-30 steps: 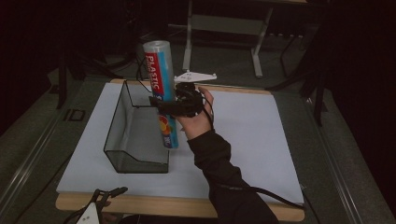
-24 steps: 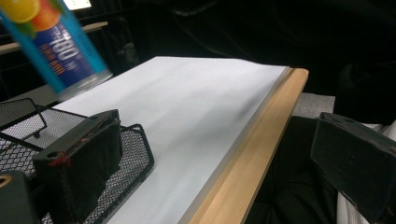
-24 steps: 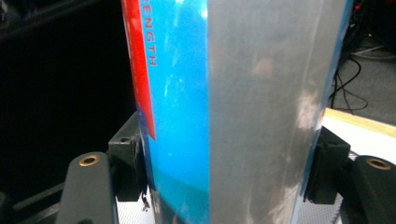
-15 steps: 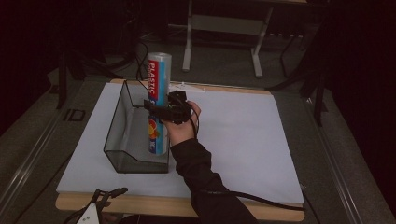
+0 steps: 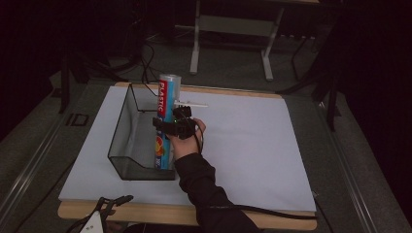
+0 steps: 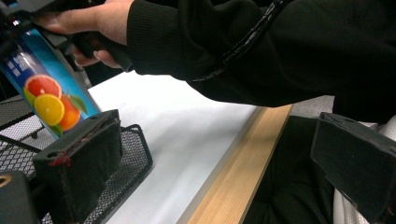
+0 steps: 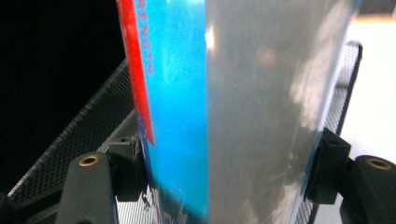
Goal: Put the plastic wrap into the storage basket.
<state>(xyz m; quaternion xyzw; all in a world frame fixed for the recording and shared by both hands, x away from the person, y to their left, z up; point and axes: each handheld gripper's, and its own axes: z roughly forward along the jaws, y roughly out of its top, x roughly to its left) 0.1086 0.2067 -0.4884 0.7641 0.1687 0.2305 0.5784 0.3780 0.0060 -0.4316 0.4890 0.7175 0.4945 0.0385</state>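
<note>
A tall blue and silver roll (image 5: pixel 165 104) printed with oranges and the word PLASTIC stands nearly upright, its lower end inside the black mesh basket (image 5: pixel 121 145) against the right wall. My right gripper (image 5: pixel 164 127) is shut on its middle; in the right gripper view both pads press the sides of the roll (image 7: pixel 233 112), with the basket's mesh (image 7: pixel 79 135) behind. My left gripper (image 5: pixel 109 204) lies low at the table's front edge. In the left gripper view it (image 6: pixel 215 172) stands open with nothing between its jaws, looking up at the roll (image 6: pixel 51 102) and the basket's corner (image 6: pixel 135 149).
A white sheet (image 5: pixel 252 145) covers the wooden table (image 5: pixel 194 213). The right gripper's cable (image 5: pixel 272 211) trails along the front edge. A dark sleeve (image 6: pixel 261 51) crosses above the left gripper. Metal stand legs (image 5: pixel 231 24) and dark floor lie beyond the table.
The right gripper has carried the roll leftward and down, so its lower end now sits in the basket. The left gripper has stayed where it was.
</note>
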